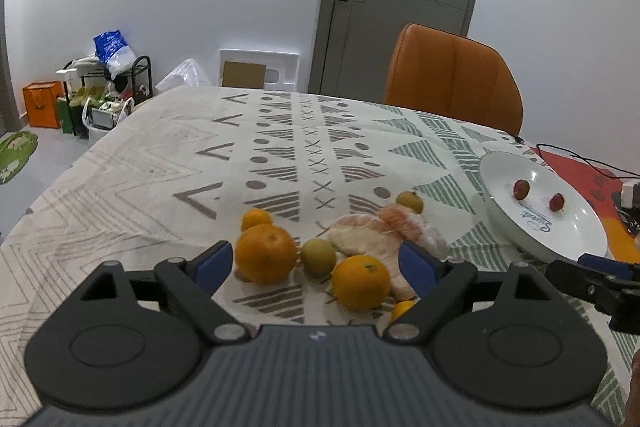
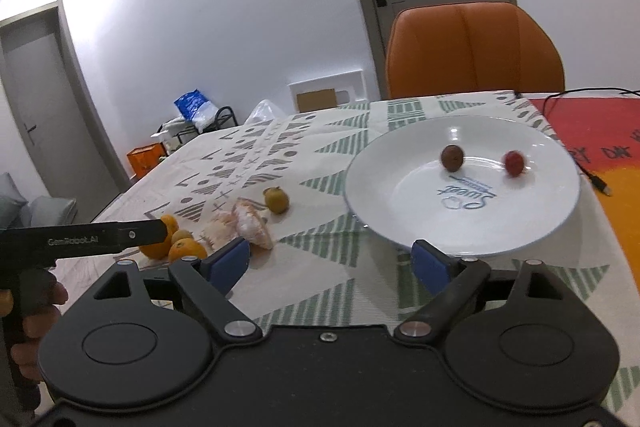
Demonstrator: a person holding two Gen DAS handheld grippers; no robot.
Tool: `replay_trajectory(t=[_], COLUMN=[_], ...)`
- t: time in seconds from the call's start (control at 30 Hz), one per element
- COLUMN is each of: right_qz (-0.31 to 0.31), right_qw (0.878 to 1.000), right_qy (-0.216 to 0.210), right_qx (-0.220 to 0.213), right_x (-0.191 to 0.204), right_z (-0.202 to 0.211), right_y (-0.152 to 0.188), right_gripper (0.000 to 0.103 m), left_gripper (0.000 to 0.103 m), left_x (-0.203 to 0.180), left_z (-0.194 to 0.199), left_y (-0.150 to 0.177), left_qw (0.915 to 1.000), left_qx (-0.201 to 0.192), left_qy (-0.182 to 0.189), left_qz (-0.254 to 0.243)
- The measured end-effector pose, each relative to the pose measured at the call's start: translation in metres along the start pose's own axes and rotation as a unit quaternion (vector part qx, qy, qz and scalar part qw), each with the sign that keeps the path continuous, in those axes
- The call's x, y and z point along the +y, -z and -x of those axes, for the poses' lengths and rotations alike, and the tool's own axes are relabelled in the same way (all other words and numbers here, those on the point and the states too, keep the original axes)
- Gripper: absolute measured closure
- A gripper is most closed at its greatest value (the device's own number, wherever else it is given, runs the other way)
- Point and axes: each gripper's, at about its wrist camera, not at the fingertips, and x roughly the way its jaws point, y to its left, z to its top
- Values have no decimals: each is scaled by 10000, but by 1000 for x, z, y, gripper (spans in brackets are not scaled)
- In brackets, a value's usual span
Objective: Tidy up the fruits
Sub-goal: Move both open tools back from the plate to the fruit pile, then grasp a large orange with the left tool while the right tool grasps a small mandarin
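Note:
My left gripper (image 1: pixel 316 263) is open above a cluster of fruit on the patterned tablecloth: a large orange (image 1: pixel 266 253), a second orange (image 1: pixel 361 281), a small green-yellow fruit (image 1: pixel 318 255) and peeled pomelo pieces (image 1: pixel 376 231); nothing is gripped. A smaller orange (image 1: pixel 256 219) lies behind and another green-yellow fruit (image 1: pixel 410 201) farther right. My right gripper (image 2: pixel 331 263) is open and empty just before the near rim of a white plate (image 2: pixel 400 163). In the plate sit a brown-red fruit (image 2: pixel 452 157) and a red one (image 2: pixel 514 163).
An orange chair (image 2: pixel 474 47) stands behind the far table edge. A black cable (image 2: pixel 596 179) and its plug lie on the red cloth right of the plate. A hand holds the left gripper's handle (image 2: pixel 24 287) at the left edge of the right wrist view.

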Motion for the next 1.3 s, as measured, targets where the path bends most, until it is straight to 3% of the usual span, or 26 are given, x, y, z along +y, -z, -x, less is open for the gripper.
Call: replay_trajectory(t=[0.3,0.7,0.8,0.93,1.13,1.3], right_qz=[184,404,440,425,282,208], right_qw=[9991,9949,9933,9911,9920,9935], right_qy=[-295,-655,-753,-856,-846,-755], right_qx=[227,650,761,932,892,831], right_x=[25,59,66,71,65,60], right_z=[-18,-46,-52,-62,-62,-57], right_y=[1,7,10,13,10,10], right_gripper=[16,33,41,81,82,82], left_gripper=[17,32,33,34,34,43], left_x=[27,55,58,59,56,51], left_z=[-5,-4,-7,-8,-14,-22], left_y=[8,11,11,10,9,7], left_qw=[9994,9984,9981,9982,9985,9985], left_qx=[27,56,75,60,119,179], left_qy=[-87,-5,42,119,181,200], left_qz=[338,565,603,592,506,487])
